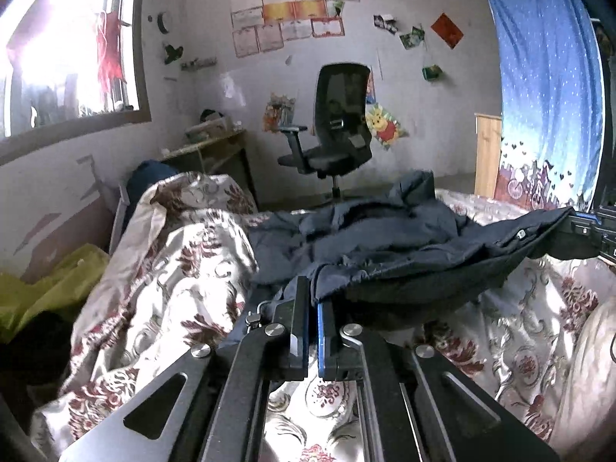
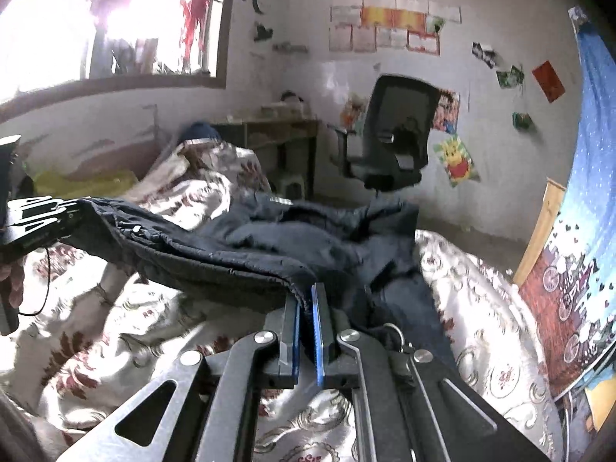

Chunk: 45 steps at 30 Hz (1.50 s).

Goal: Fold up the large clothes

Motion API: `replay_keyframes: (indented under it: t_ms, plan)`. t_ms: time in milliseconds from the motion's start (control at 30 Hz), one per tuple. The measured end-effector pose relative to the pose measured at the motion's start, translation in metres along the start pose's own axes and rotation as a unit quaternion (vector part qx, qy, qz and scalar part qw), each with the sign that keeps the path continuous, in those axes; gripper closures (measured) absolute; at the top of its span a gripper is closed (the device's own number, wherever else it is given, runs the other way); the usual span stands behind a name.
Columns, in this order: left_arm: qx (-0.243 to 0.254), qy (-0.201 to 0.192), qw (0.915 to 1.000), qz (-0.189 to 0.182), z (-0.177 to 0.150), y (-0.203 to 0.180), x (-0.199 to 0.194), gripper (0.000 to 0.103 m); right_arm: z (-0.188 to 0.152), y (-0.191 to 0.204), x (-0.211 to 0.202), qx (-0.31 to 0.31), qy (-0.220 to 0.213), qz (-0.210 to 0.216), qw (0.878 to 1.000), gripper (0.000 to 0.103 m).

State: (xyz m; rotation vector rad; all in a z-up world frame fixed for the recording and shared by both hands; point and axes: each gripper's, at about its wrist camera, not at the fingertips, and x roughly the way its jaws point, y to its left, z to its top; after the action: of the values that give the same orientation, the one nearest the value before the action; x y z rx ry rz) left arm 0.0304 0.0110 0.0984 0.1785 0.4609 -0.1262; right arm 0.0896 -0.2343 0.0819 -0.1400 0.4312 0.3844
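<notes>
A large dark navy jacket (image 1: 385,238) lies crumpled on a bed with a floral quilt (image 1: 165,281). My left gripper (image 1: 312,292) is shut on the jacket's near hem and lifts it off the quilt. My right gripper (image 2: 306,300) is shut on the other end of the same hem of the jacket (image 2: 269,246). The hem hangs stretched between the two grippers. The right gripper shows at the right edge of the left wrist view (image 1: 593,227). The left gripper shows at the left edge of the right wrist view (image 2: 34,219).
A black office chair (image 1: 335,131) stands beyond the bed by the wall. A wooden desk (image 1: 215,150) stands in the corner under a window (image 1: 69,50). A blue curtain (image 1: 550,88) hangs at the right. A yellow-green cloth (image 1: 50,288) lies left of the bed.
</notes>
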Motion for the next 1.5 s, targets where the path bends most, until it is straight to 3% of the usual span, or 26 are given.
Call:
replay_keyframes:
  t_ms: [100, 300, 567, 767, 1133, 1500]
  plan:
    - [-0.005, -0.001, 1.0000, 0.002, 0.015, 0.002, -0.001, 0.102, 0.016, -0.003, 0.001, 0.000, -0.012, 0.003, 1.000, 0.097]
    - [-0.031, 0.007, 0.9993, 0.017, 0.050, 0.010, 0.033, 0.102, 0.056, -0.021, 0.042, 0.006, -0.015, 0.010, 1.000, 0.097]
    - [-0.046, 0.011, 0.9978, 0.046, 0.092, 0.029, 0.103, 0.102, 0.109, -0.049, 0.116, 0.007, -0.015, 0.012, 1.000, 0.097]
    - [-0.050, 0.025, 0.9973, 0.046, 0.117, 0.046, 0.162, 0.102, 0.130, -0.063, 0.170, -0.002, -0.008, -0.003, 1.000, 0.097]
    - [-0.073, 0.047, 0.9952, 0.044, 0.124, 0.072, 0.266, 0.102, 0.138, -0.087, 0.277, -0.006, 0.026, -0.019, 0.999, 0.097]
    - [-0.086, 0.112, 0.9892, 0.037, 0.100, 0.084, 0.358, 0.102, 0.123, -0.103, 0.367, 0.003, 0.081, -0.010, 0.997, 0.097]
